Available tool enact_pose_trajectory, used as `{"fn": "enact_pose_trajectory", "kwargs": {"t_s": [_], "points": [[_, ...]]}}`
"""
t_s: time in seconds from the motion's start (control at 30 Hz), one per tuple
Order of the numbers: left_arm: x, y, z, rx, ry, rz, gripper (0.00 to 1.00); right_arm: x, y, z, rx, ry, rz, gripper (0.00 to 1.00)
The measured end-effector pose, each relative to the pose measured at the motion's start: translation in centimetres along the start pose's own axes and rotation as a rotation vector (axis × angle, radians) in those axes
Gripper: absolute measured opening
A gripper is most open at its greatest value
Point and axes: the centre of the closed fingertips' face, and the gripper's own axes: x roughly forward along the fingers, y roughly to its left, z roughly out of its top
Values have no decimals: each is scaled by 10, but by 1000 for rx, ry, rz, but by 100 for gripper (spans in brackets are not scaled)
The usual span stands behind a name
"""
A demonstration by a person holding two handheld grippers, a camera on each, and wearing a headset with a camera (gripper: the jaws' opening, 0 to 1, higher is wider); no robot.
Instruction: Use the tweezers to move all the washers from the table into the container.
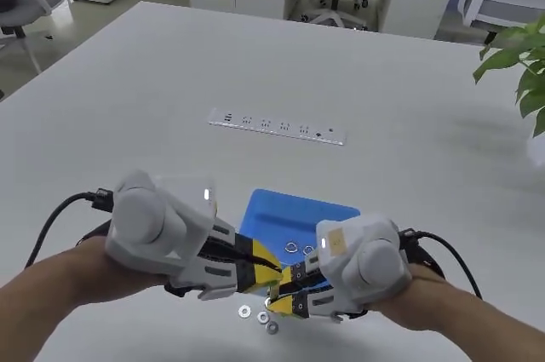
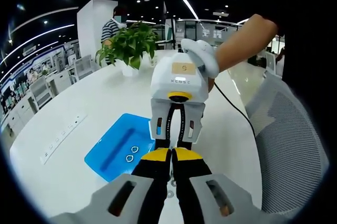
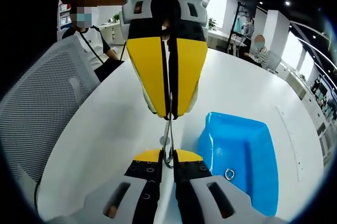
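**Head view.** Two yellow-tipped tools meet tip to tip over the near part of a white table (image 1: 358,81). The left hand-held gripper (image 1: 268,264) comes in from the left and the right hand-held gripper (image 1: 289,290) from the right. Just behind them lies a blue rectangular container (image 1: 298,209). It holds two small silver ring-shaped washers (image 1: 291,249), lying flat. Three more washers lie flat on the table just in front of the jaws. A white power strip (image 1: 277,126) lies well beyond.

**Left gripper view.** The left hand-held gripper's jaws are pressed together and the right hand-held gripper faces them, tips meeting. Two washers sit in the container.

**Right gripper view.** One pair of slender silver metal tweezers (image 3: 167,134) spans the two tools above the table, beside the container. Its long axis runs in line with both. The left hand-held gripper is clenched on one end. The right hand-held gripper's jaws stand close about the other end; whether they pinch it cannot be told. One washer shows in the container.
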Motion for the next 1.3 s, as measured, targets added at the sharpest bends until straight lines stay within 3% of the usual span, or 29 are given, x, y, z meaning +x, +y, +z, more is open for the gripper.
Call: {"fn": "enact_pose_trajectory", "kwargs": {"t_s": [0.3,0.63,0.97,1.3], "points": [[-3,3,3,-17,-25,10,12,-3,0,5,41,-23,-2,9],[-13,6,0,-60,-51,26,29,-7,0,13,37,-31,-10,9],[-21,9,-14,-132,-51,82,57,-19,-2,25,22,-35,-26,9],[-29,11,-21,-189,-74,117,74,-31,-5,36,12,-41,-34,9]]}}
